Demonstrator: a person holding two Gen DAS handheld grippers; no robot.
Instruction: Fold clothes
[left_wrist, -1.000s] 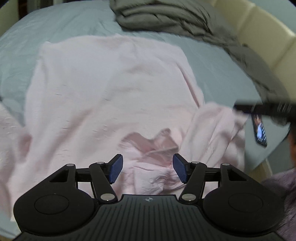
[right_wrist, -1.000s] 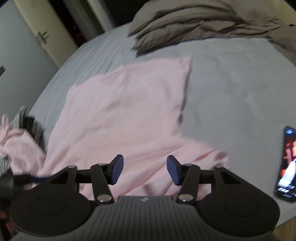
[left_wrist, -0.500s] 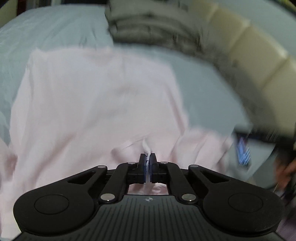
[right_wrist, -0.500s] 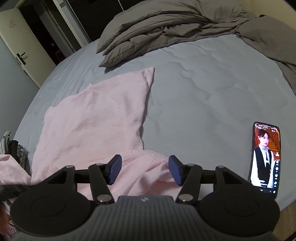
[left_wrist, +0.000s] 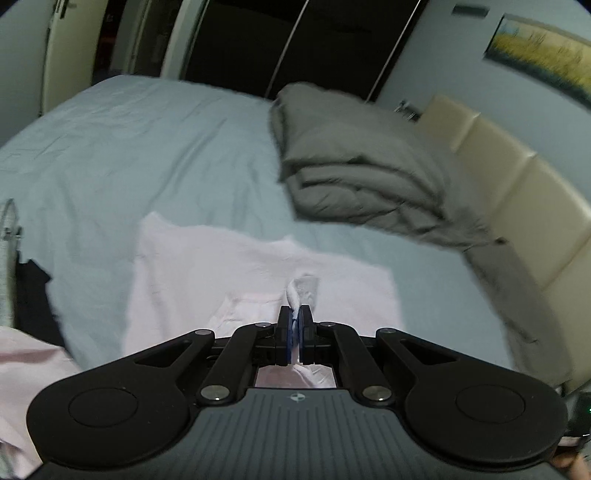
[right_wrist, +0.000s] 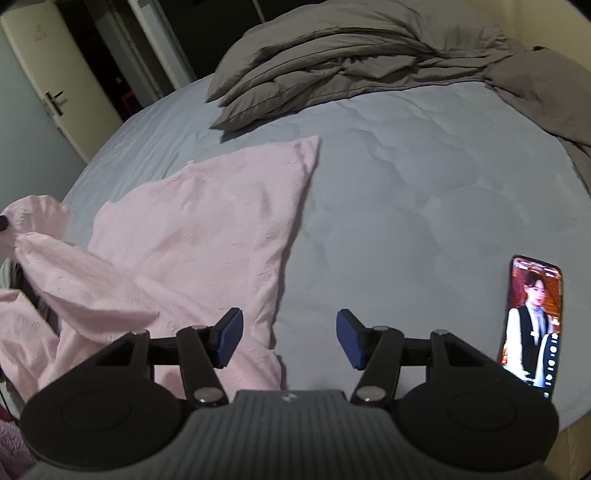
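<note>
L gripper (left_wrist: 294, 328) is clamped tight, blue pads pressed together w/ a fold of the pink garment (left_wrist: 258, 273) pinched between them; a small tuft of cloth sticks up just past the fingertips. From the pinch the fabric drapes down & away toward the bed sheet (left_wrist: 147, 155), so that part of the garment is lifted off the bed. In the R wrist view the same garment (right_wrist: 207, 236) lies mostly flat on the sheet (right_wrist: 406, 184), one corner pointing toward the grey duvet (right_wrist: 351, 51), while its left portion is drawn up & off toward the frame edge.

R gripper (right_wrist: 290, 338) is wide open, nothing between the pads. Its left pad (right_wrist: 229, 338) sits over the garment's near edge; can't tell if it touches. Right pad is over bare sheet.

Phone (right_wrist: 532, 325), screen lit, lies on the sheet to the right of the R gripper, well apart from the garment. Grey duvet (left_wrist: 362, 170) is bunched at the far side near the cream headboard (left_wrist: 524, 206). L view is motion-blurred.
</note>
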